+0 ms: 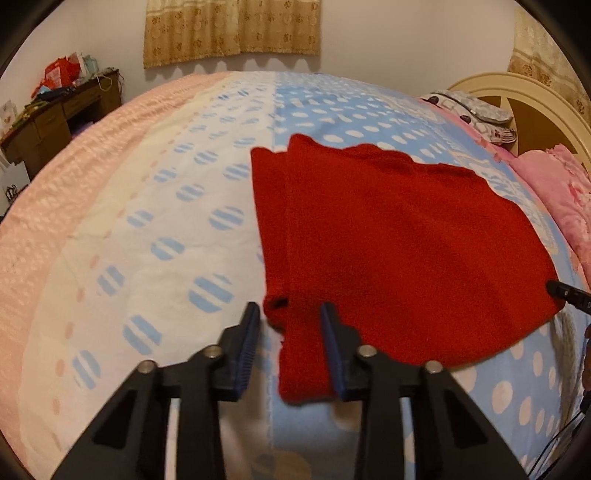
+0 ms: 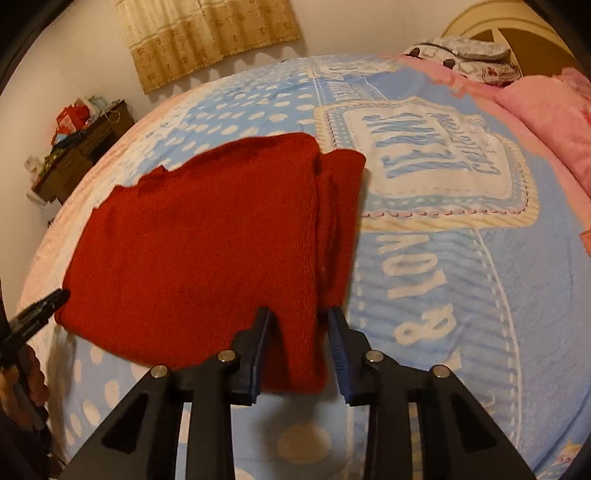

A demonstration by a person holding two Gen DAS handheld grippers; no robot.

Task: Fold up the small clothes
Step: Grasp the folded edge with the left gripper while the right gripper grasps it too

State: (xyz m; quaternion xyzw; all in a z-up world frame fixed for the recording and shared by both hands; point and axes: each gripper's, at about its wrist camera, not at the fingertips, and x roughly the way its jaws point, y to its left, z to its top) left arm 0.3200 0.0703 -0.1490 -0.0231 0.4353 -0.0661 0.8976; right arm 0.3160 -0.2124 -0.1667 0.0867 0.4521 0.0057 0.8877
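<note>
Nearest the cameras, the left gripper (image 1: 288,345) stands with jaws spread, straddling the near left corner of the red garment (image 1: 388,251) without closing on it. The right gripper (image 2: 297,350) is likewise spread, its jaws either side of the near right corner of the same cloth, where the edge hangs just over the bed's front curve. The red garment lies flat on the bed (image 1: 155,229), on the blue dotted part of the cover, with the printed panel (image 2: 436,162) just beside its right edge. Progress, as a judgement: both side portions appear already turned in, since a doubled strip shows along each lateral edge, leaving a roughly rectangular shape. The crosswise fold, near hem toward the far edge, appears not yet made. The long axis seems to run left to right across the bed, though fisheye distortion makes this uncertain; the wavy far edge points toward the curtain (image 1: 232,29) on the back wall.
</note>
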